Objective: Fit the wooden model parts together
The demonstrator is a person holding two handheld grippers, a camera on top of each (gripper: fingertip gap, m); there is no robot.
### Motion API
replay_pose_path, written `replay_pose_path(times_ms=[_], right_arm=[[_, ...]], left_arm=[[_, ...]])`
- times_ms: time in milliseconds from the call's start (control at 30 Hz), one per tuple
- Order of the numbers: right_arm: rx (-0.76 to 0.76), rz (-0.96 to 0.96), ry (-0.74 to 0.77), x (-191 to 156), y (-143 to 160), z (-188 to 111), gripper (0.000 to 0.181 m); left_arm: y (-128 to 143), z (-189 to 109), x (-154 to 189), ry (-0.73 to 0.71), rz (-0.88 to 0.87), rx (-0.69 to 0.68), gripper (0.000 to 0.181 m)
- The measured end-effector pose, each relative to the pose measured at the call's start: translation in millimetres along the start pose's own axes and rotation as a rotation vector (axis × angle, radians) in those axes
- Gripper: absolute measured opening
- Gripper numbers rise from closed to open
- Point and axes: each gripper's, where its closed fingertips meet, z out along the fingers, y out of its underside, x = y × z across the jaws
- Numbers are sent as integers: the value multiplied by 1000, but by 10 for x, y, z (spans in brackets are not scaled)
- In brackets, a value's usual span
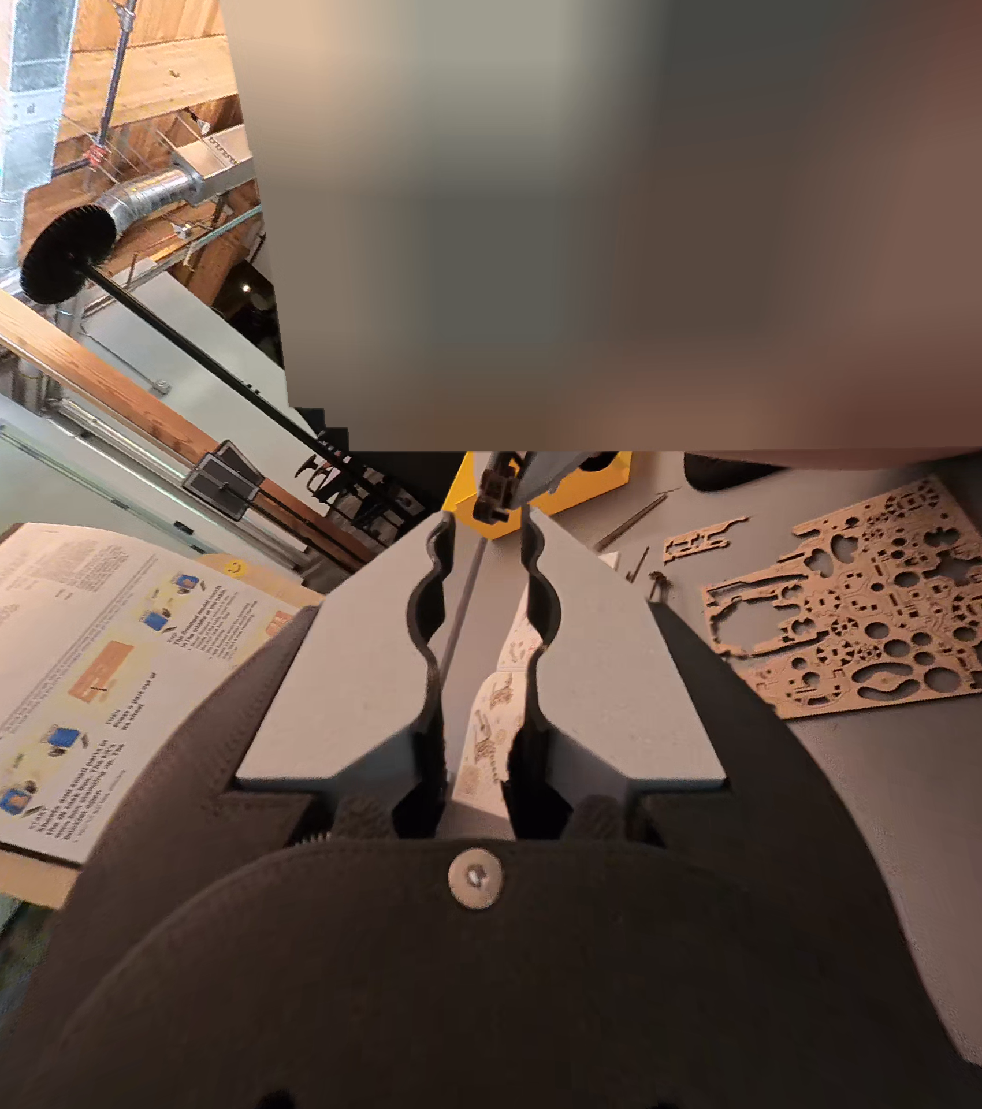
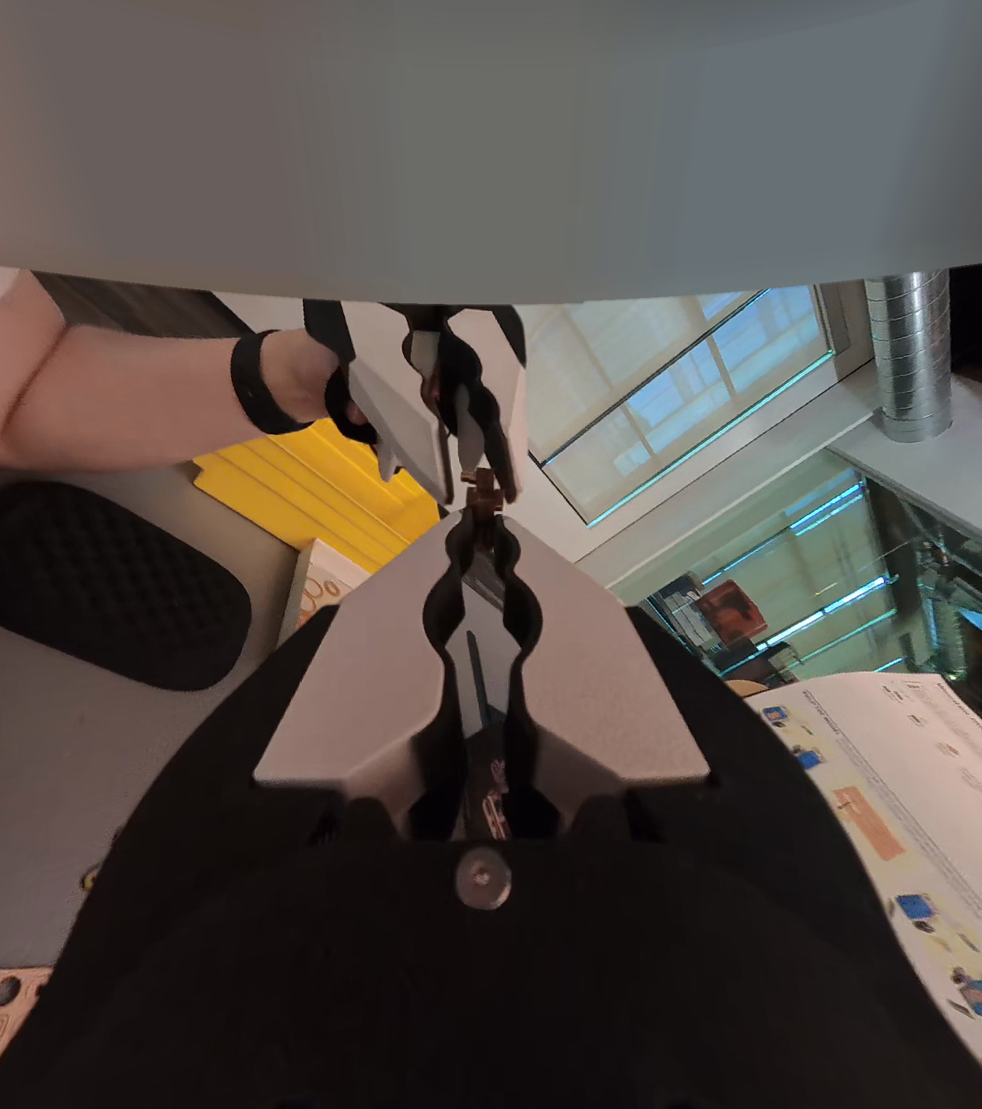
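Observation:
My right gripper (image 2: 481, 523) is shut on a small dark wooden part (image 2: 481, 495) that sticks out past its tips. It holds the part up in the air, tip to tip with my left gripper (image 1: 487, 521). The left jaws stand a little apart, and the part (image 1: 490, 501) sits just at or beyond their tips. I cannot see whether the left pads touch it. In the right wrist view the left gripper (image 2: 479, 493) comes down from above, held by a hand. A laser-cut wooden sheet (image 1: 872, 606) with many holes lies on the grey table at the right.
A loose flat wooden part (image 1: 698, 540) and thin sticks (image 1: 632, 522) lie near the sheet. An open instruction booklet (image 1: 86, 660) stands at the left. A yellow box (image 2: 320, 474) and a black pad (image 2: 86, 582) lie behind. A forearm (image 2: 116, 396) reaches in. Both grippers' tips are close together, under 4 cm apart.

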Motion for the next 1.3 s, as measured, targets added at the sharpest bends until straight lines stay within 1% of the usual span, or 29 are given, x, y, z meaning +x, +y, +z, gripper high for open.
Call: replay_pose_path(times_ms=[100, 167, 400, 867, 1033, 1067, 1133, 1200, 1300], right_arm=[[-15, -26, -1, -20, -2, 8, 4], [-23, -43, -4, -29, 2, 7, 3], [-43, -67, -11, -50, 22, 10, 3], [-60, -60, 11, -5, 54, 6, 4], [-69, -36, 3, -6, 77, 16, 3], [-73, -19, 1, 0, 83, 18, 3], [-89, 21, -4, 17, 110, 15, 4], [-105, 43, -21, 16, 127, -3, 3], [-153, 77, -90, -65, 164, -23, 3]], left_arm=[[28, 8, 7, -19, 55, -17, 13], [29, 10, 33, -10, 70, -17, 12], [47, -11, 64, 18, 60, -26, 9], [61, 18, 3, -28, 69, -29, 6], [87, 19, -1, -25, 64, -38, 6], [93, 18, -4, -25, 61, -39, 7], [124, 15, 47, 15, 38, -46, 22], [155, 3, 91, 56, 17, -56, 31], [141, -14, 109, 64, 36, -30, 32]])
